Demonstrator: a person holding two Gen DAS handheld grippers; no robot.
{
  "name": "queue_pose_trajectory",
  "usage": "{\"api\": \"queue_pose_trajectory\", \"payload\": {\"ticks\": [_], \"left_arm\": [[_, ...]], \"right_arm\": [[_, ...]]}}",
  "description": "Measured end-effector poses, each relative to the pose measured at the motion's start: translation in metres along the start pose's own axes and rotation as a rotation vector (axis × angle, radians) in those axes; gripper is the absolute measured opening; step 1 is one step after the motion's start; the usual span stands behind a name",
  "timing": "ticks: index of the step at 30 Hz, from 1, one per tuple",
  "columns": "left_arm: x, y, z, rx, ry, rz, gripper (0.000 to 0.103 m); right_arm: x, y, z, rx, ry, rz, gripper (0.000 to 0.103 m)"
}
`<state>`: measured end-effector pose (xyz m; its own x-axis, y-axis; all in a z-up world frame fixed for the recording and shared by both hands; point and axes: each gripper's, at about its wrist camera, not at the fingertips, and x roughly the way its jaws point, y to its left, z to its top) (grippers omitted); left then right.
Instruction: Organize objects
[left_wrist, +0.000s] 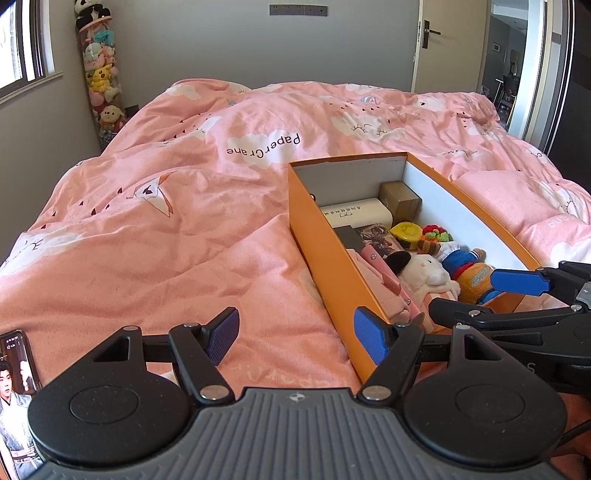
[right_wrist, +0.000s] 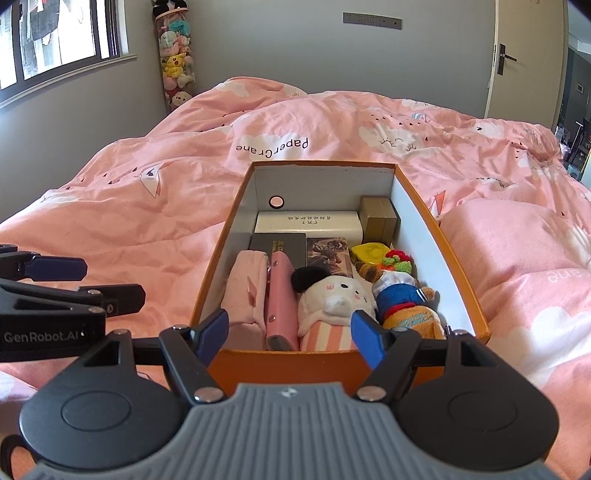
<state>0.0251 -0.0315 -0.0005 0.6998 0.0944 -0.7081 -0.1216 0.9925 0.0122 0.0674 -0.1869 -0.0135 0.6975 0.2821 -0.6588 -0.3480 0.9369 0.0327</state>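
Note:
An orange cardboard box (right_wrist: 436, 206) with white inner walls lies on a pink duvet (left_wrist: 166, 229). Inside are a white plush with black ears (right_wrist: 332, 299), a bear doll in blue and orange (right_wrist: 406, 299), a pink pouch (right_wrist: 245, 295), a pink case (right_wrist: 280, 306), a white carton (right_wrist: 310, 223), gold boxes (right_wrist: 378, 219), a yellow round toy (right_wrist: 371, 253) and flat cards. My right gripper (right_wrist: 290, 338) hovers open over the box's near end, holding nothing. My left gripper (left_wrist: 295, 336) stands open over the duvet, left of the box (left_wrist: 317, 229), with nothing between its fingers.
A phone (left_wrist: 16, 373) showing a picture lies at the near left on the bed. A tall clear tube of plush toys (left_wrist: 101, 74) stands in the far corner by the window. A door (left_wrist: 448, 44) stands ajar at the far right.

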Motion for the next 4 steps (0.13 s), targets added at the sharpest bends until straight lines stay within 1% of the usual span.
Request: {"api": "queue_pose_trajectory", "payload": {"ticks": [4], "left_arm": [[-0.0001, 0.0003, 0.0005, 0.001, 0.0, 0.001, 0.084]], "right_arm": [[0.0001, -0.0003, 0.0004, -0.001, 0.0, 0.0, 0.074]]}}
